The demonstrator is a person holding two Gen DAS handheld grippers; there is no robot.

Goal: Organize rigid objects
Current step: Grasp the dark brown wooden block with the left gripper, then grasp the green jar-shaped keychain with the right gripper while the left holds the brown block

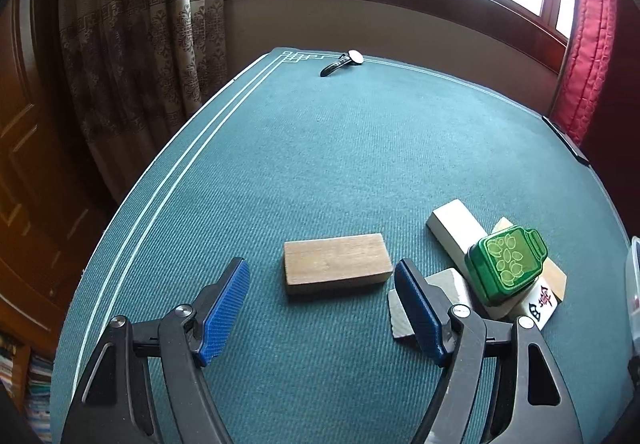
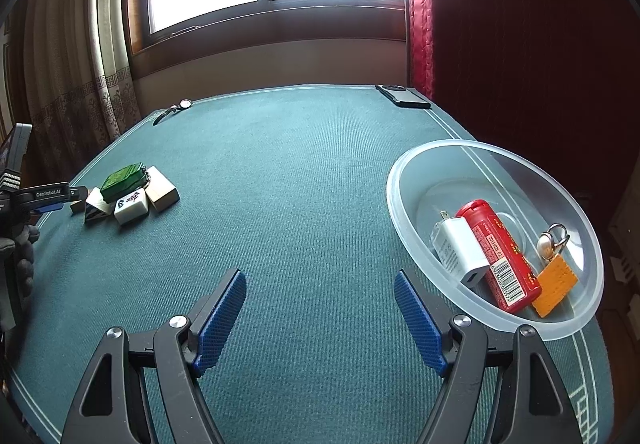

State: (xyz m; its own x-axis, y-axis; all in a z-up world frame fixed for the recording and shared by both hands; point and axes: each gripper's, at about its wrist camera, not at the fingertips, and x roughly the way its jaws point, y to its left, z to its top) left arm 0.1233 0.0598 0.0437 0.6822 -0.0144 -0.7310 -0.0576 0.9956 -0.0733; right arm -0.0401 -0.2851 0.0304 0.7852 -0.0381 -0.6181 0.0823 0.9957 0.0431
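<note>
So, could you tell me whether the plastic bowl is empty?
No: the bowl holds a white charger, a red tube and an orange keyring.

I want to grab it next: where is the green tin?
In the left wrist view the green tin sits right of the wooden block, atop the pile of tiles, beside the mahjong tile.

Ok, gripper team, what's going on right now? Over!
Left gripper open, lined up on wooden block. Right gripper open, empty, beside bowl. Green tin heaped on tiles close by. Path clear.
</note>
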